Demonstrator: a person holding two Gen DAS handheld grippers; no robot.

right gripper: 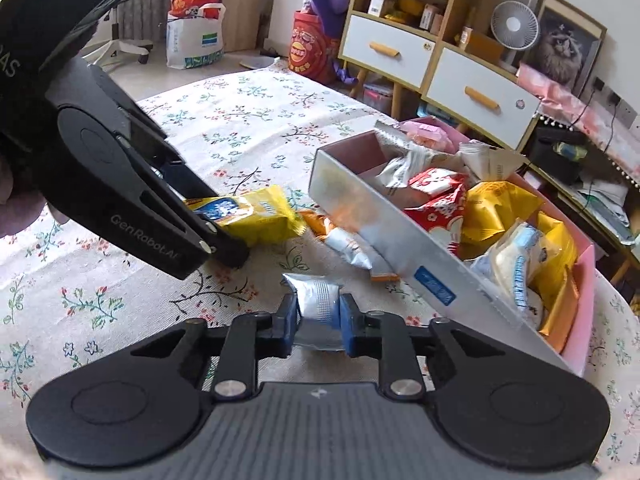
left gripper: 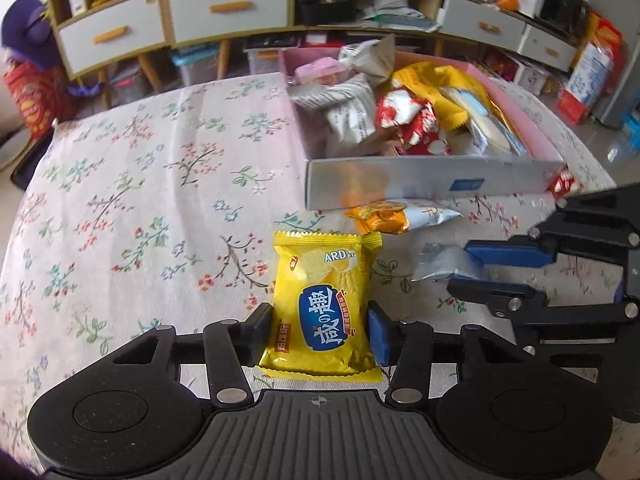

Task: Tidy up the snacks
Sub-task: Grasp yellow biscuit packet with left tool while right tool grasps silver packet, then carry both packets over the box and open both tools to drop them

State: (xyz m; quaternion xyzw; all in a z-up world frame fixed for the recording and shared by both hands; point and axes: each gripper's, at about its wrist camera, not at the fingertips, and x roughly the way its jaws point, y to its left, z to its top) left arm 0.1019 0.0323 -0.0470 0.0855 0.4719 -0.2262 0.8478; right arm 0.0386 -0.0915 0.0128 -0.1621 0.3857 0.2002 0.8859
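Observation:
A yellow biscuit packet point(left gripper: 326, 300) lies on the flowered tablecloth, and my left gripper point(left gripper: 320, 332) is shut on it, a pad pressed to each long side. From the right wrist view the same packet point(right gripper: 256, 216) sticks out beyond the left gripper point(right gripper: 212, 220). My right gripper point(right gripper: 319, 328) is shut on a small silver packet point(right gripper: 318, 300), squeezing its middle just above the cloth. That silver packet point(left gripper: 440, 260) and the right gripper point(left gripper: 468, 272) show at the right of the left wrist view. The snack box point(left gripper: 400, 184), silver-fronted with pink walls, holds several packets.
An orange-and-silver packet point(left gripper: 396, 214) lies against the box's front wall, and a red packet point(left gripper: 564, 184) sits at its right corner. The flowered cloth point(left gripper: 140, 200) stretches bare to the left. Drawers and shelves point(left gripper: 224, 8) stand beyond the table's far edge.

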